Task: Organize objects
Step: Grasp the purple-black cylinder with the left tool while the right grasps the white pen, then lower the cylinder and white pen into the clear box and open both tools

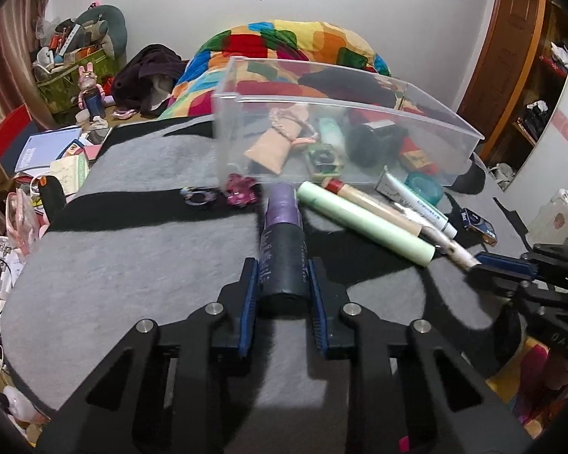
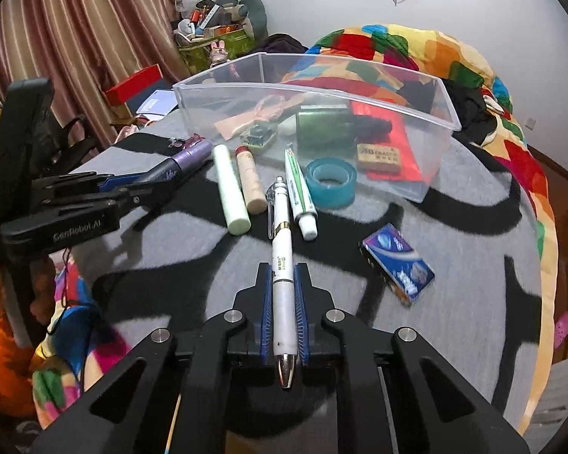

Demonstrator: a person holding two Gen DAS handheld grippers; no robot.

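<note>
The clear rectangular plastic bin on the grey-and-black patterned blanket serves as the collecting point, and judging by its contents the sorting is partly done: inside it lie a beige cloth pouch with a pink cord, a dark green block-shaped container, a tan eraser with printed lettering, a red flat packet and a small green-framed square item. Still outside, just in front of the bin's near wall, are a pale green cylindrical stick, a beige tube with a red cap, a white-and-green squeeze tube and a teal roll of tape; a blue rectangular gum pack sits farther from the bin, toward the right gripper, and two small purple and pink hair clips lie by the bin's left front corner. The left gripper is clamped on a dark cylindrical bottle with a purple cap, its cap end pointing at the bin. The right gripper is closed narrowly around a white retractable pen with a clear clip, tip end toward the camera. Both items look lifted or about to be, neither yet over the bin. By my estimate roughly half the loose things remain, so carrying these two in and then clearing the row at the bin's front is what is left.
</note>
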